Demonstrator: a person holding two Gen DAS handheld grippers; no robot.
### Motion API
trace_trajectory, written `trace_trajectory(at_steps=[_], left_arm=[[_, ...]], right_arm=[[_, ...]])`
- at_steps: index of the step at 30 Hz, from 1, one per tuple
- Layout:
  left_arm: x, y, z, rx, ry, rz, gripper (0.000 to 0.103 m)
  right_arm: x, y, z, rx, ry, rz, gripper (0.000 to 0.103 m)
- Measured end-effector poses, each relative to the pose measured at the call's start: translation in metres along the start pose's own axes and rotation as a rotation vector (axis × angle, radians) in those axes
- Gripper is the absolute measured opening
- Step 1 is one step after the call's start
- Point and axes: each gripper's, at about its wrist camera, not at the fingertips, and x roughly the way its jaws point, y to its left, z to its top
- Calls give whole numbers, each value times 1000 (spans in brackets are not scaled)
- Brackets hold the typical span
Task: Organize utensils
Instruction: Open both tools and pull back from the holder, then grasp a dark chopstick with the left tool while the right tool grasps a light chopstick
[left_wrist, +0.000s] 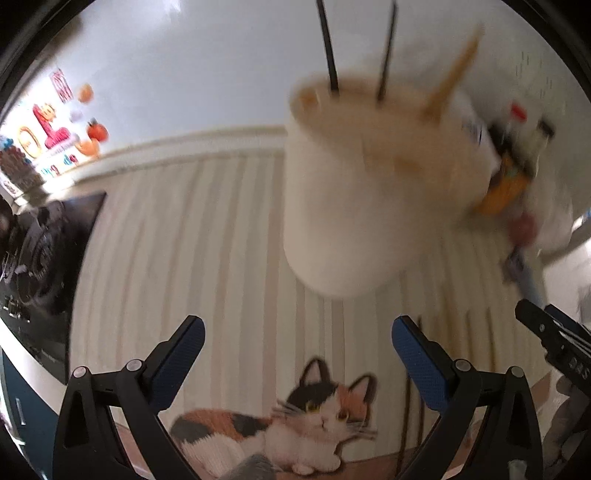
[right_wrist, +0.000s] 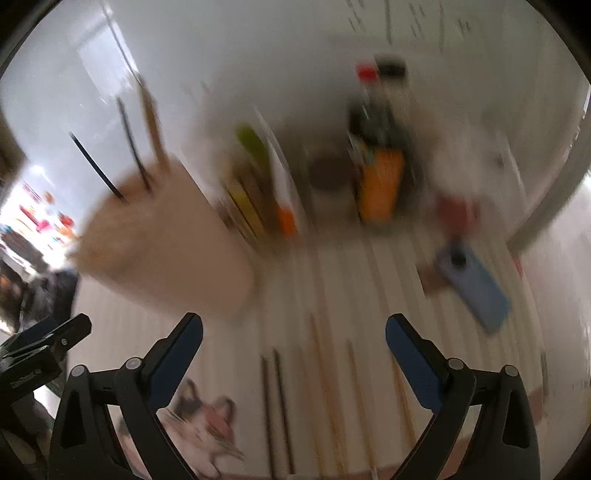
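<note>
Your right claw (right_wrist: 293, 343) hangs wide open and empty over the chopsticks (right_wrist: 325, 398) on the striped mat (right_wrist: 369, 266); your left claw (left_wrist: 297, 345) is just as wide, holding nothing, above the cat picture (left_wrist: 295, 417). The sticks lie side by side, long axes running away from you toward the white utensil holder (left_wrist: 351, 206). They look light, stiff and slick, likely to roll. Pinch a pair across its middle.

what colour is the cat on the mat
A calico cat: white with orange and black patches, clearest in the left wrist view.
</note>
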Motion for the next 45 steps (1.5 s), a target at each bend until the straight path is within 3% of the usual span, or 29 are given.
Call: trace_trajectory(at_steps=[1,3,6,7,9,15,17,21,25,27,28,30,33,38,45], left_arm=[[7,-4,-5,10,19,2,103],[21,-13,-15,26,58,0,103],[40,-31,-29,55,113,-15,99],[46,-38,-33,66,132,-23,97],[58,-52,-41,90,167,-39,81],[86,-79,-58,138,269,-97,50],[89,-83,-62,143,284,-113,44],[93,-95,-68,159,305,-148,44],[100,-111,-71,170,325,-174,41],[106,-119,-74,179,338,-171,28],[109,-120,-72,188,321,-157,28],[111,-126,-71,217,310,-131,14],[115,-131,-70,214,311,-154,4],[114,-122,-67,225,292,-108,2],[121,-52,-57,130,301,-28,2]], right_arm=[[10,-7,-7,7,35,-11,81],[27,-18,-17,27,96,-18,55],[55,-35,-35,50,187,-19,37],[63,-38,-41,49,210,-18,34],[80,-42,-51,37,262,-14,31],[104,-39,-68,-7,326,16,31],[109,-37,-74,-30,344,19,30],[112,-35,-86,-61,347,-7,7],[108,-50,-98,-13,350,-26,7],[106,-59,-103,11,353,-29,7],[106,-63,-107,23,354,-31,7],[106,-70,-111,38,356,-29,7],[106,-79,-116,52,356,-28,7],[110,-78,-118,65,356,-44,7],[113,-70,-129,50,388,-33,7]])
